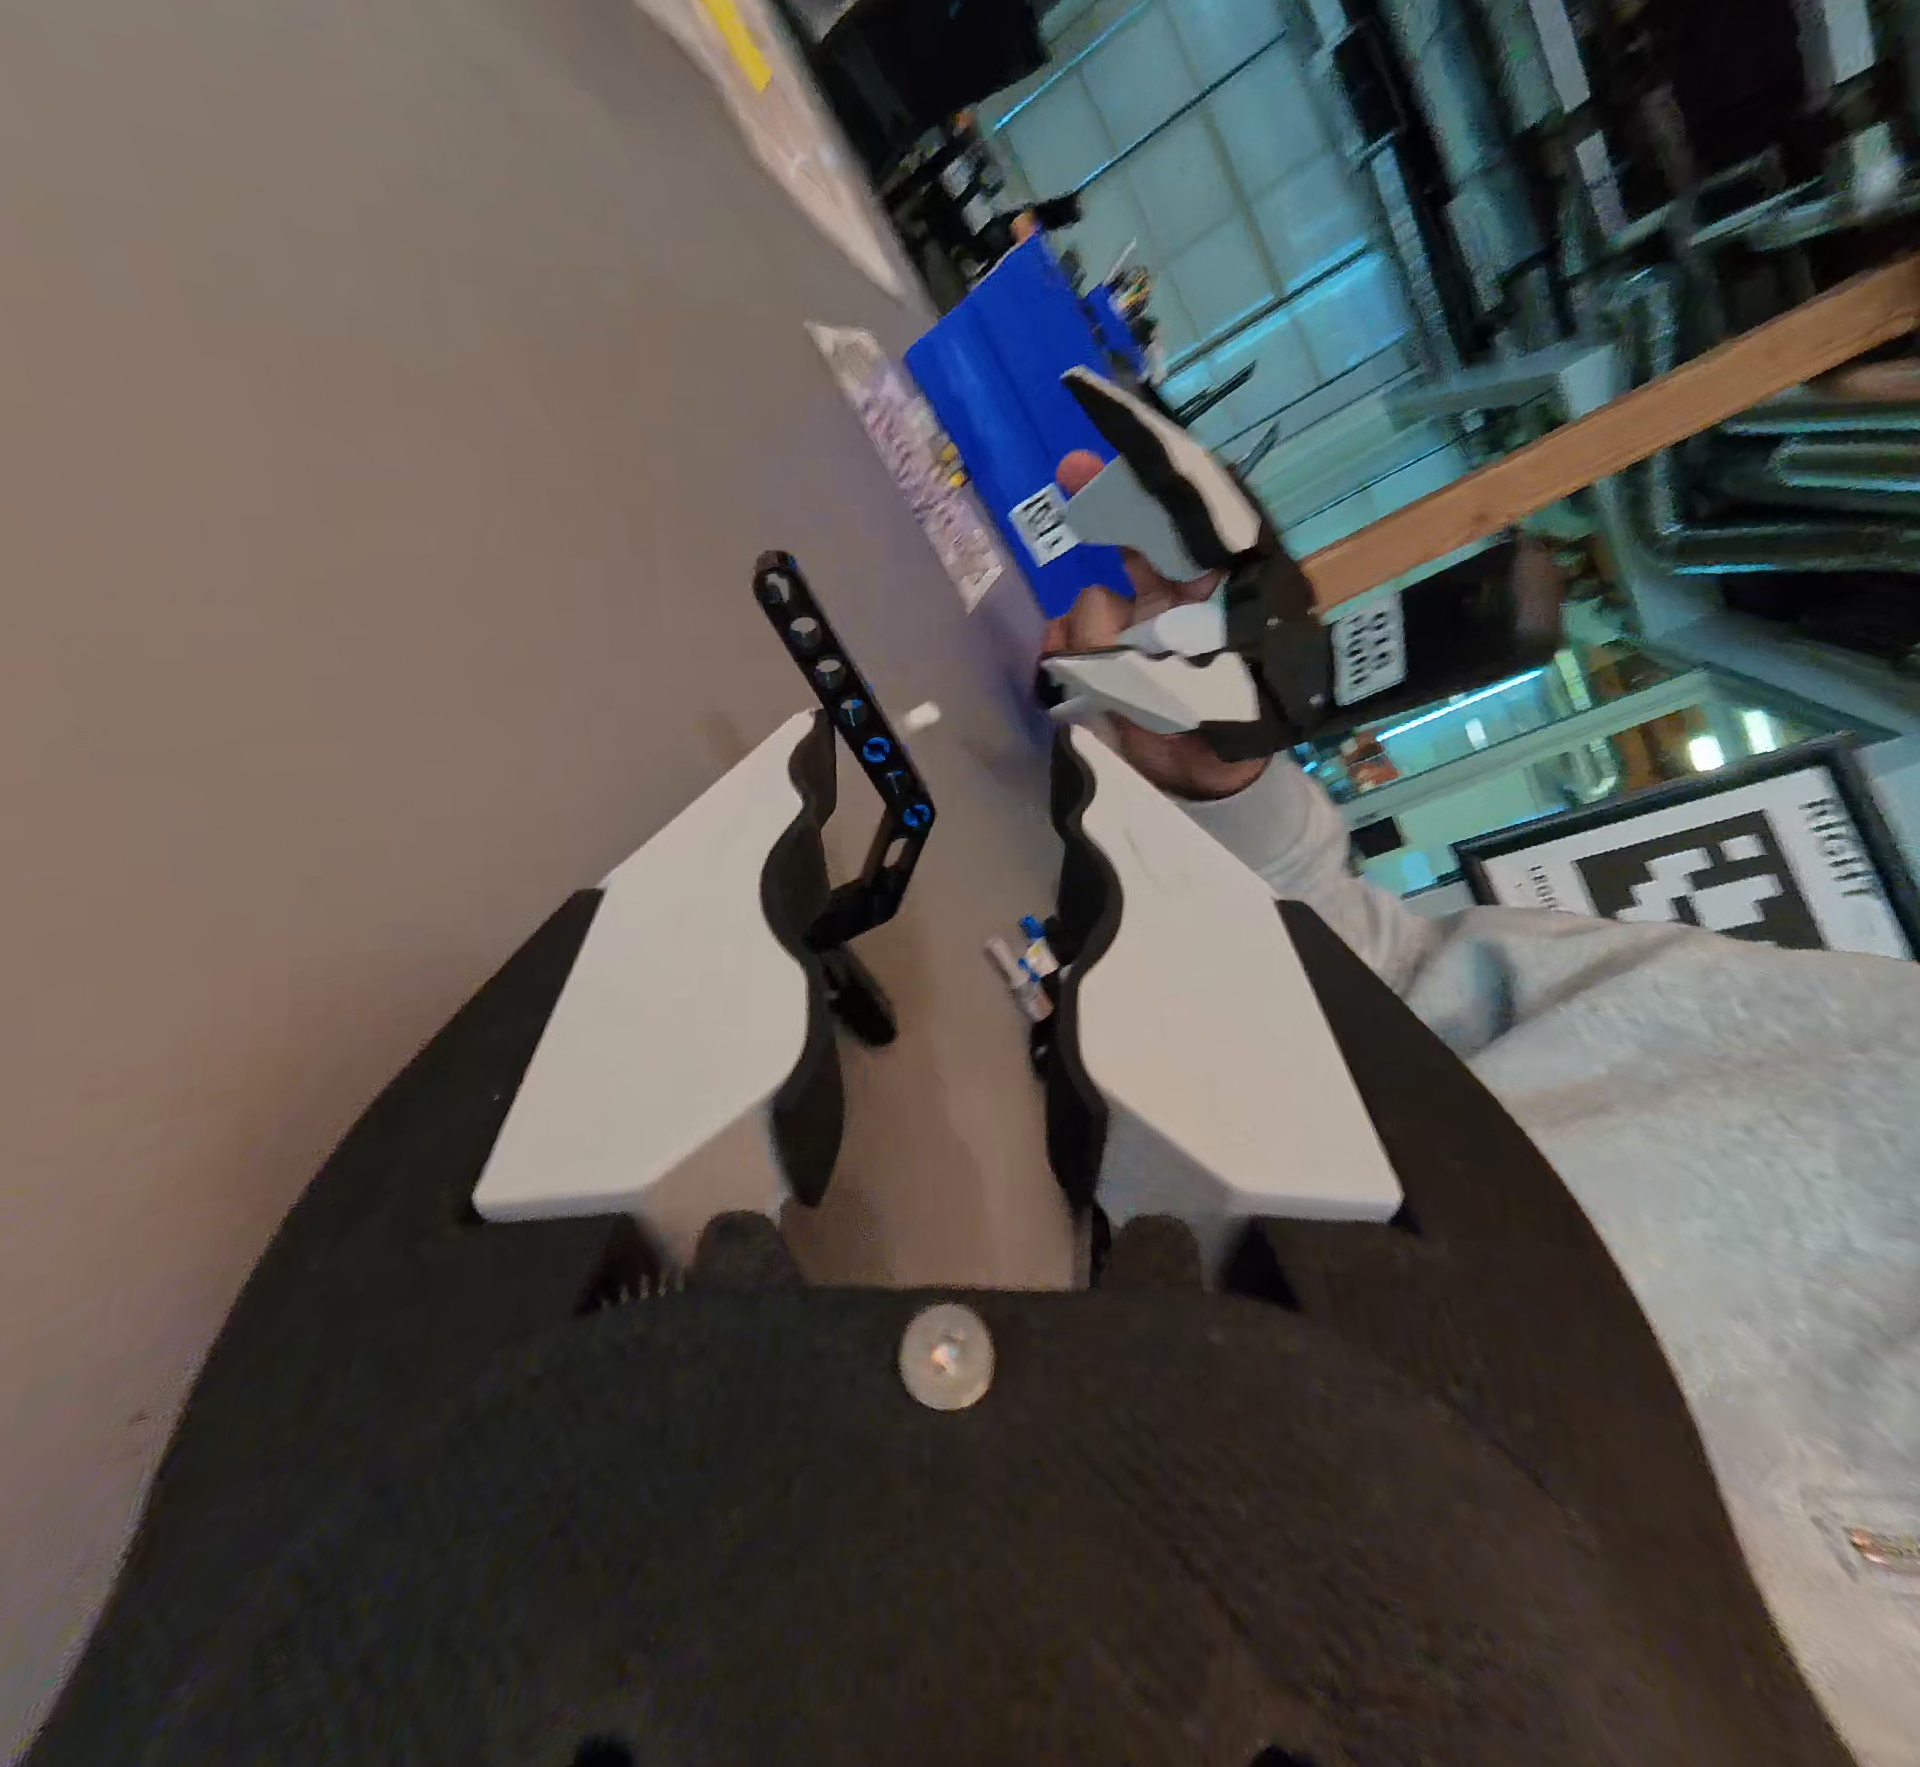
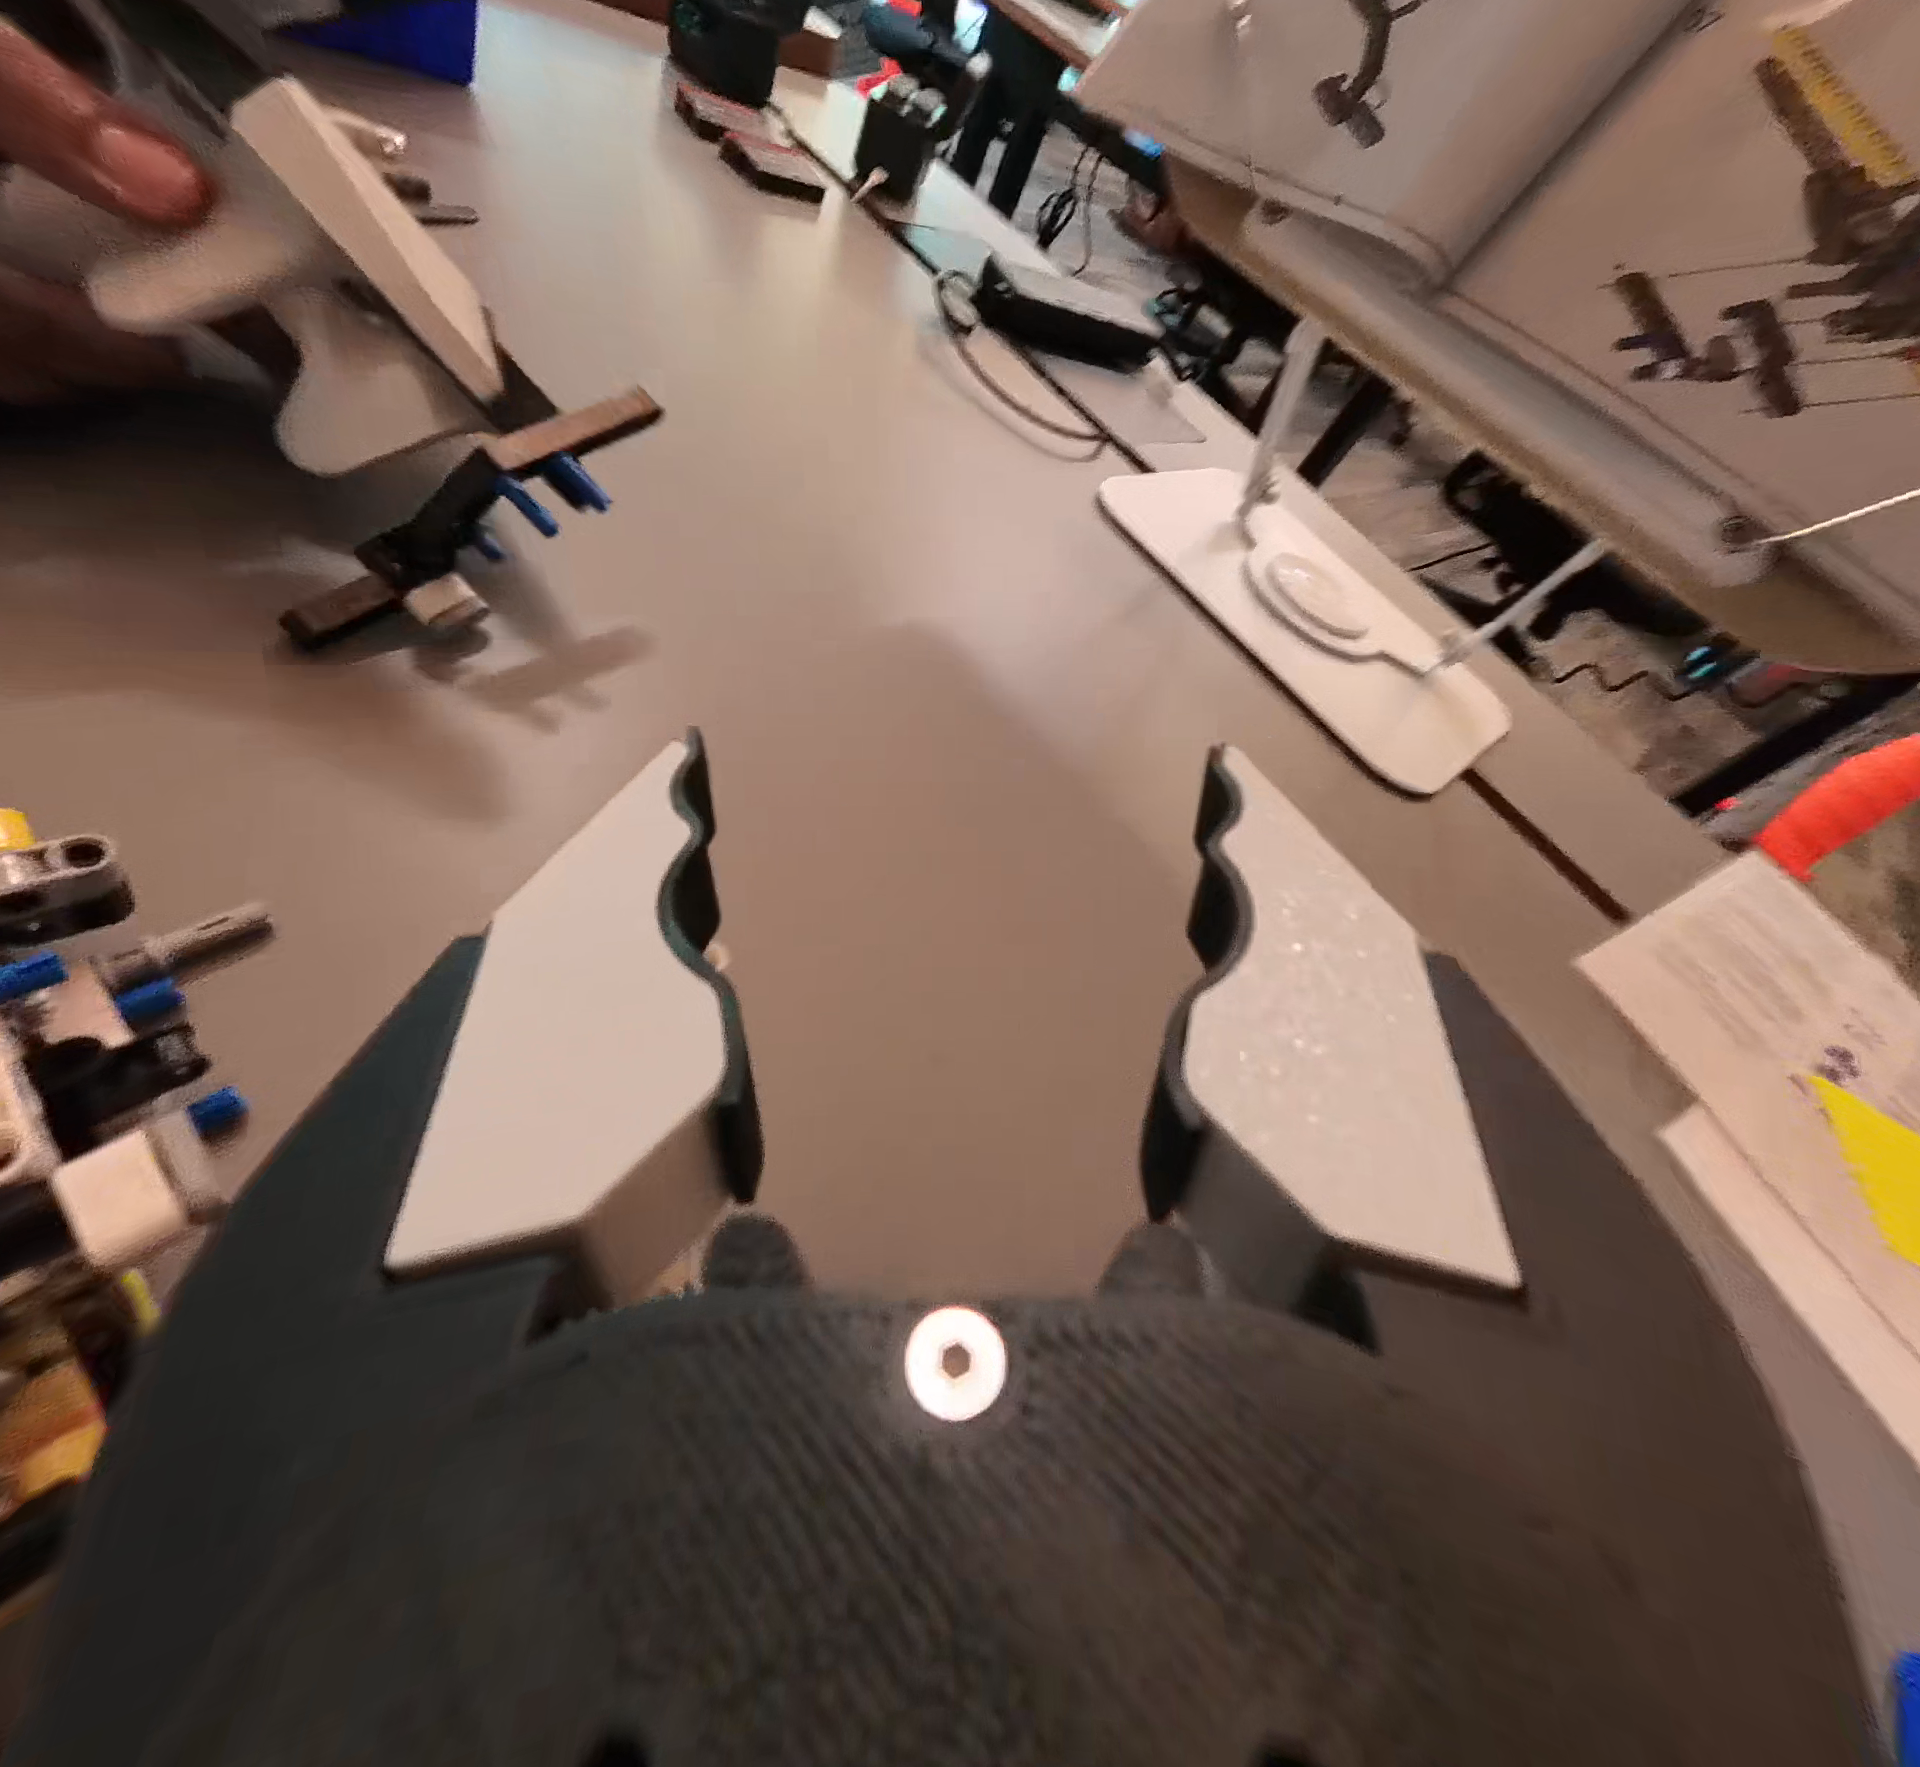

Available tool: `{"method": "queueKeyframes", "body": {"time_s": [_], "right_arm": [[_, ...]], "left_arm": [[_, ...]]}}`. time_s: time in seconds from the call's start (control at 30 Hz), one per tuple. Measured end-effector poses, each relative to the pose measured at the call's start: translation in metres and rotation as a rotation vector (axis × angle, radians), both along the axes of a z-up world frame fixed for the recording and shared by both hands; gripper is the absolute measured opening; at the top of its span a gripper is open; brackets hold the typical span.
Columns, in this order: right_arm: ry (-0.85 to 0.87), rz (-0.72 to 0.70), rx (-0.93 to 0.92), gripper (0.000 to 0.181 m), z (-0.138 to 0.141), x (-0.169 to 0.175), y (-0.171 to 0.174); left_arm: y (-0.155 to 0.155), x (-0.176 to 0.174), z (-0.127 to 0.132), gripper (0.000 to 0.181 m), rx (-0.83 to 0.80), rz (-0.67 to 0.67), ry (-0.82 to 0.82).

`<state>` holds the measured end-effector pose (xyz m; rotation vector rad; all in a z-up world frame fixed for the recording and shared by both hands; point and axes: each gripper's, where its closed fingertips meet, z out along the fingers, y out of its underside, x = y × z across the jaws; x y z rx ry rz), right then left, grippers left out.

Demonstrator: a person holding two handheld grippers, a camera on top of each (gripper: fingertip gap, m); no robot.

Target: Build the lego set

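Note:
A black bent Lego beam (image 1: 847,761) with blue pins leans against the inner pad of my left gripper's left finger (image 1: 675,948). My left gripper (image 1: 935,730) is open, and its right pad does not touch the beam. In the right wrist view the same beam (image 2: 468,512) is tilted under the left gripper (image 2: 457,408), with one end on the table. My right gripper (image 2: 956,751) is open and empty above bare table. It also shows in the left wrist view (image 1: 1060,528), held open in a hand farther off.
A pile of loose Lego parts (image 2: 94,1042) lies at the left edge. A white stand (image 2: 1299,616) holds an open instruction booklet (image 2: 1455,107) at right. A blue box (image 1: 987,429), small loose pieces (image 1: 1023,964), papers (image 2: 1766,1094) and black boxes with cables (image 2: 1039,304) sit around.

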<state>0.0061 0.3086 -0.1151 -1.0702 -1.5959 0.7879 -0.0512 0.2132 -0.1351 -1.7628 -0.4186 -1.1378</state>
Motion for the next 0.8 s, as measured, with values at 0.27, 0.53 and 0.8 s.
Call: {"method": "queueKeyframes", "body": {"time_s": [0.27,0.53,0.8], "right_arm": [[-0.101,-0.018,-0.094,0.084,-0.021,0.001,0.002],[-0.161,0.028,-0.138,0.064,-0.027,0.007,0.002],[-0.423,0.146,-0.365,0.045,-0.058,0.022,-0.015]], "left_arm": [[-0.003,0.007,-0.018,0.046,-0.144,-0.071,0.019],[-0.019,-0.002,-0.007,0.046,-0.127,-0.074,-0.165],[-0.013,0.016,-0.014,0.028,-0.172,-0.113,-0.142]]}}
